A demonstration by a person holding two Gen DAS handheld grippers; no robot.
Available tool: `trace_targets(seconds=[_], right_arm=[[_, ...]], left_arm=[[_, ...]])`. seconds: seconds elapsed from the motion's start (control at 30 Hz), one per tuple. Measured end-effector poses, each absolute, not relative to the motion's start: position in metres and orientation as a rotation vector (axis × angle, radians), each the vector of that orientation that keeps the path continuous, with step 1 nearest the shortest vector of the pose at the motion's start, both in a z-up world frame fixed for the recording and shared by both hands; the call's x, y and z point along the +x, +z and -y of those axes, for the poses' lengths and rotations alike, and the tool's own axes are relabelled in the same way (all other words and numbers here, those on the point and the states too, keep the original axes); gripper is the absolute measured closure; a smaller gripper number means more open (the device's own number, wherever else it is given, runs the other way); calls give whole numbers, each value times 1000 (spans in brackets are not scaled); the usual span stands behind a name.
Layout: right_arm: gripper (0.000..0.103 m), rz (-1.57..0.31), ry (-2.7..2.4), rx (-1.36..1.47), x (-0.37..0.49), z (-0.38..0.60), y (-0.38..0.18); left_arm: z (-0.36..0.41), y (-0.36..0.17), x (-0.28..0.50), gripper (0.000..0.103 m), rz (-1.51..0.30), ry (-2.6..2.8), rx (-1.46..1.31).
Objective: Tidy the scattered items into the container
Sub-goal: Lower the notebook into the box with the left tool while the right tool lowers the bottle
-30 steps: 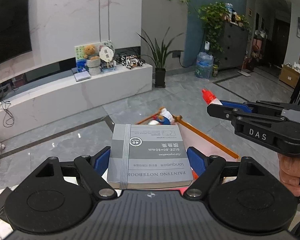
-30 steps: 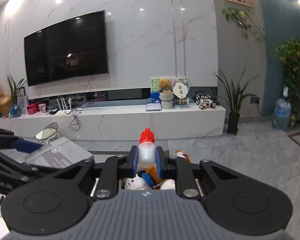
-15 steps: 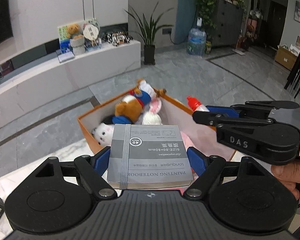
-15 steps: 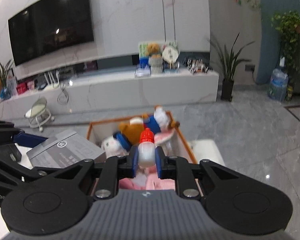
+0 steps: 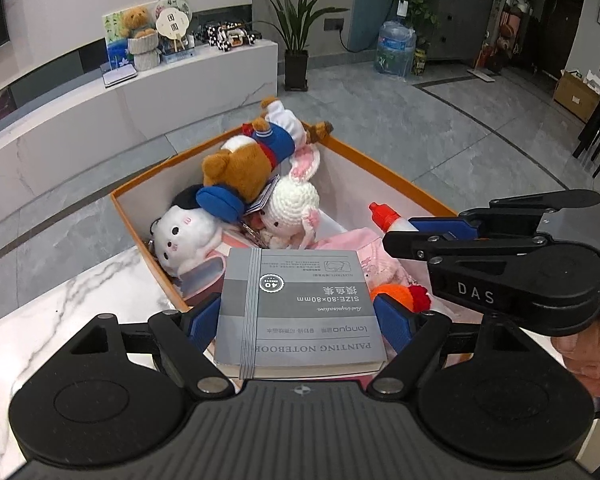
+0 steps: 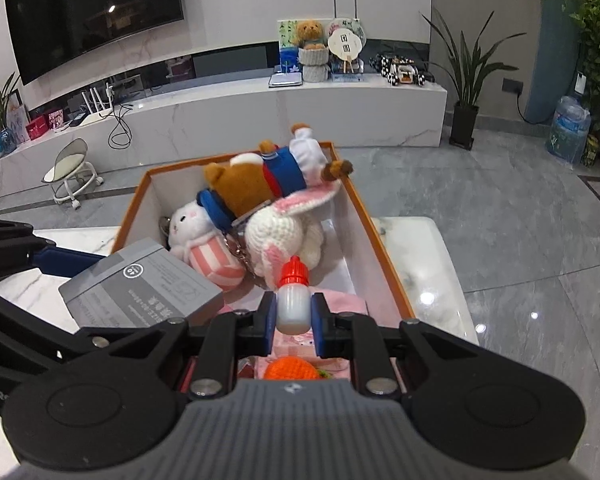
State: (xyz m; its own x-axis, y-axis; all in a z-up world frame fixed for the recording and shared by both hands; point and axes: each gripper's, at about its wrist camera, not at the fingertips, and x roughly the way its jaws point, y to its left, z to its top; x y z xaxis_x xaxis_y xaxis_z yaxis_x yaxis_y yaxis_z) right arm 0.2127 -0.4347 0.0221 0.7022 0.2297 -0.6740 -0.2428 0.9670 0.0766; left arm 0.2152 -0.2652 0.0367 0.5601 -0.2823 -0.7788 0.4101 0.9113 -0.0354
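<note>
This is a home living room. A large flat television [image 6: 92, 16] hangs on a marble-look wall at ten o'clock, above a long white media bench [image 6: 284, 108] that carries a teddy bear [image 6: 310, 34], a paper fan [image 6: 346, 44] and a toy car [image 6: 400, 70]. Potted plants [image 6: 466, 80] stand at two o'clock beside a water jug [image 6: 568, 130] on a glossy grey tiled floor [image 6: 520, 220]. A small wheeled stool [image 6: 74, 172] sits at nine o'clock.
</note>
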Motion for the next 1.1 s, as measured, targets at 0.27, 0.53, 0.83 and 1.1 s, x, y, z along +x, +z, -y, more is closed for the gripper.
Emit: trace_targets(seconds=[0.27, 0.53, 0.83, 1.1], right_arm=[[83, -790, 260, -28, 229, 436, 5], [83, -835, 254, -46, 243, 438, -13], [83, -875, 247, -86, 252, 429, -17], [82, -877, 250, -107, 248, 427, -17]], left_arm=[[271, 19, 233, 9, -916, -399, 172], [285, 6, 244, 9, -907, -384, 265], [290, -4, 248, 8, -874, -361, 347], [294, -4, 251, 8, -888, -351, 384]])
